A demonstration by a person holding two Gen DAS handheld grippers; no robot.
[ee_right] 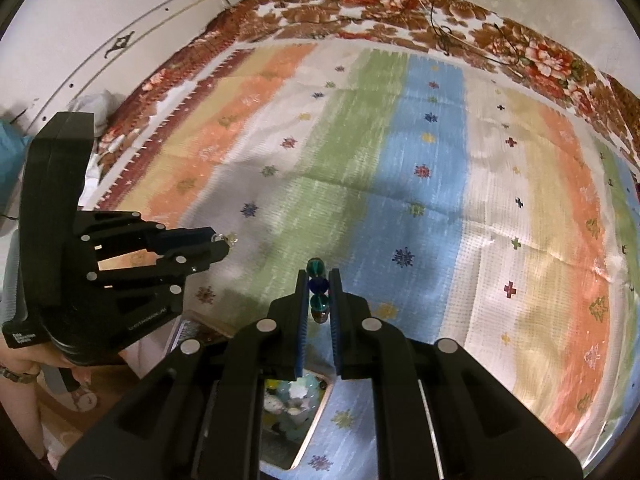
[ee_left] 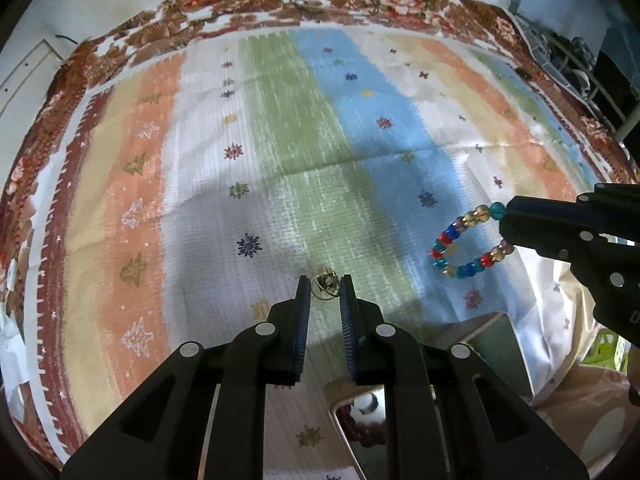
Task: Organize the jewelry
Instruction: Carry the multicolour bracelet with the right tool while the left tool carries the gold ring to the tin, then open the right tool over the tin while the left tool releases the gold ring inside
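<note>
My left gripper [ee_left: 325, 285] is shut on a small gold ring [ee_left: 326, 286] with a clear stone, held above the striped cloth. It also shows in the right wrist view [ee_right: 224, 245], with the ring [ee_right: 231, 239] at its tips. My right gripper [ee_right: 318, 280] is shut on a bracelet of coloured beads [ee_right: 318, 286], seen edge on between its fingers. In the left wrist view the right gripper [ee_left: 505, 222] comes in from the right and the bracelet [ee_left: 466, 242] hangs from its tips as a loop above the cloth.
A striped cloth [ee_left: 280, 140] with small star prints covers the table, over a brown flowered cloth [ee_left: 248, 4]. An open box with a mirrored lid [ee_left: 360, 432] sits under my left gripper. In the right wrist view a box of pale trinkets [ee_right: 292, 404] lies below my right gripper.
</note>
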